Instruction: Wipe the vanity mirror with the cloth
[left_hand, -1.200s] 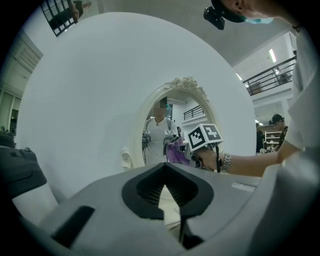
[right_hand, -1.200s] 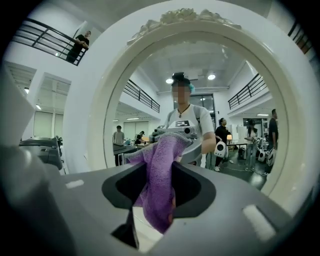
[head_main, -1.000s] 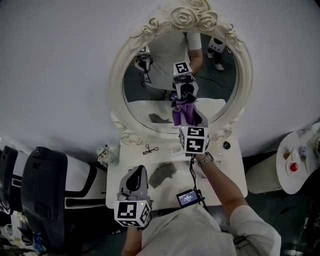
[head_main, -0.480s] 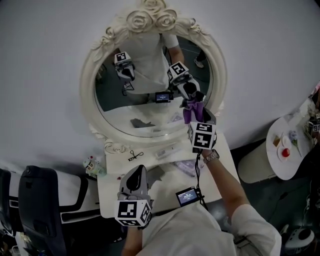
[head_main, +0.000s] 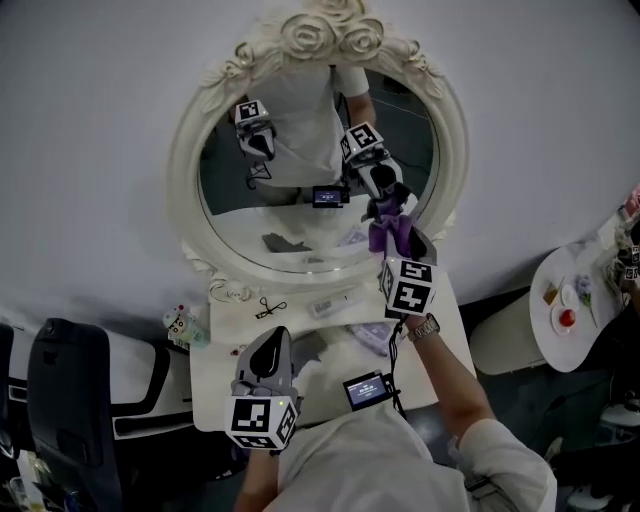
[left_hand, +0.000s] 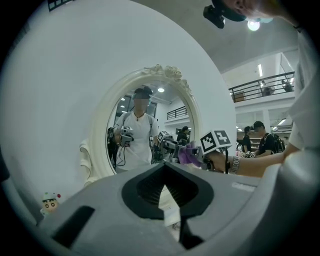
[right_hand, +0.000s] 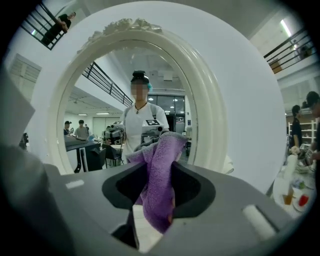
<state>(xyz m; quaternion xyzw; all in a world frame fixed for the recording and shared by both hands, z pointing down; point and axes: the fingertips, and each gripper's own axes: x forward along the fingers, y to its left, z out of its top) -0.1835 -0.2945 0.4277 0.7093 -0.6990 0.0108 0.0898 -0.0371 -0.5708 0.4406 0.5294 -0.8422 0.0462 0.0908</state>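
Note:
The oval vanity mirror (head_main: 300, 215) in its ornate cream frame (head_main: 182, 170) stands at the back of the white table (head_main: 225, 385). My right gripper (head_main: 395, 240) is shut on a purple cloth (head_main: 388, 232), which is bunched against the glass at the mirror's lower right. In the right gripper view the cloth (right_hand: 159, 175) hangs between the jaws in front of the mirror frame (right_hand: 207, 125). My left gripper (head_main: 268, 362) is shut and holds nothing, low over the table's near left, pointing at the mirror (left_hand: 145, 135).
Small items lie on the table under the mirror: a dark hair clip (head_main: 270, 308), a little figurine (head_main: 180, 325) at the left edge. A black chair (head_main: 65, 400) stands left of the table. A round side table (head_main: 575, 310) with cups is at the right.
The right gripper and cloth have moved from the middle bottom of the glass to its lower right edge. The head view has shifted, and the left gripper barely moved.

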